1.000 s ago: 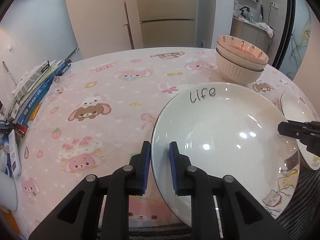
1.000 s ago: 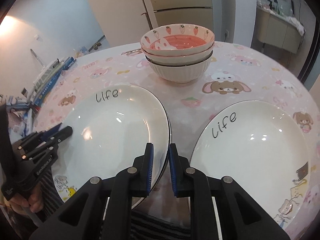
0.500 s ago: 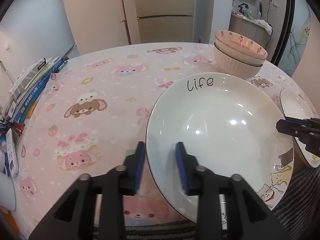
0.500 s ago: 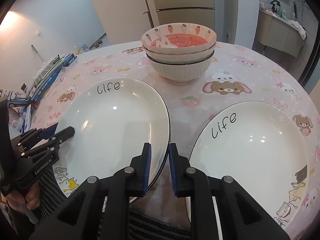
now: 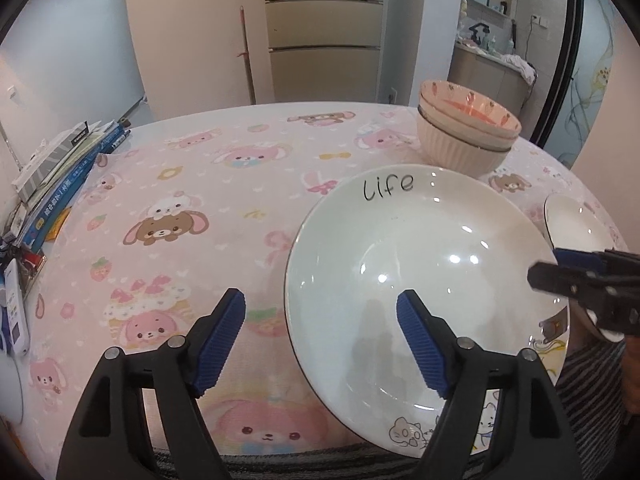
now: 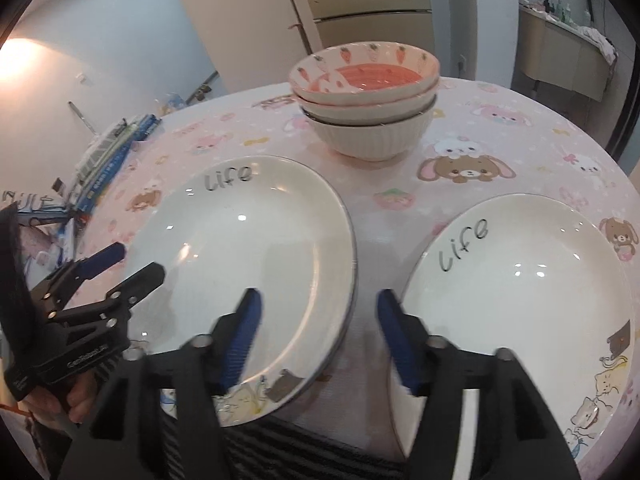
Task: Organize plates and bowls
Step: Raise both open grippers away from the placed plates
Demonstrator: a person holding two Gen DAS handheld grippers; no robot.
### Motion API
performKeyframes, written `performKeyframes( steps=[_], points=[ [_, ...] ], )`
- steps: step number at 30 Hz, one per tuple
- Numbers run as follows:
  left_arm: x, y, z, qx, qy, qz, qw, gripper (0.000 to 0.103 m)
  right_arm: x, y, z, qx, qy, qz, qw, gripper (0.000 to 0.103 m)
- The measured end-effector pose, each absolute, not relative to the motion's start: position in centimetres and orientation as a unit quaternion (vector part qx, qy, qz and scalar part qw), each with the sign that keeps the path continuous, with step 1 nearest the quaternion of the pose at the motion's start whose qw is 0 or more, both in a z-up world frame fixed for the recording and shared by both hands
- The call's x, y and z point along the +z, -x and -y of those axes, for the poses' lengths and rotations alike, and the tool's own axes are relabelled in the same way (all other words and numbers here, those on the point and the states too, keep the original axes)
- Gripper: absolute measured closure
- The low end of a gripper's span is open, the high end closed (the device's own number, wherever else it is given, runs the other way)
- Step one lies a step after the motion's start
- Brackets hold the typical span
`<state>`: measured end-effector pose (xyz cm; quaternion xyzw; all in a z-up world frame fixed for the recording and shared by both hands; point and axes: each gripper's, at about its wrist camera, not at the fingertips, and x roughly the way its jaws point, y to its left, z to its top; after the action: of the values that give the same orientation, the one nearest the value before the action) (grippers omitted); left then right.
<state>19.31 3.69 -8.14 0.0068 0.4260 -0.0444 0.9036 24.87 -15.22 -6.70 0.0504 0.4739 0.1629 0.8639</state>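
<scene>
White glazed "Life" plates (image 6: 248, 248) sit stacked at my table's (image 5: 224, 184) near edge; both grippers (image 5: 320, 340) (image 6: 316, 332) have just opened, straddling the rims, gripping nothing. Only my right view shows the second plate (image 6: 520, 280) whole. Stacked ceramic bowls (image 6: 366, 96) stand behind.

Each black claw (image 5: 320, 316) carries ribbed blue pads (image 5: 224, 336), silver screws and angular arms
</scene>
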Motion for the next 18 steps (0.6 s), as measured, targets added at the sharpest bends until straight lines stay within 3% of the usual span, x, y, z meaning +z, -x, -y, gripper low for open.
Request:
performKeyframes(
  steps=[2,10,18],
  points=[
    [-7.7,-19.2,-3.9,-0.042,0.002,-0.412,0.910,0.025,-6.0,-24.2,14.9,0.139,-0.025,-0.445,0.884,0.018],
    [-4.1,-16.4,-4.0,-0.037,0.012,-0.283,0.958,0.001,-3.3,-22.6,15.4,0.112,-0.011,-0.355,0.928,0.017],
    [-0.8,-12.0,-4.4,-0.045,0.030,-0.116,0.992,0.001,-0.3,-20.0,15.7,0.075,0.018,-0.238,0.968,0.016]
  ],
)
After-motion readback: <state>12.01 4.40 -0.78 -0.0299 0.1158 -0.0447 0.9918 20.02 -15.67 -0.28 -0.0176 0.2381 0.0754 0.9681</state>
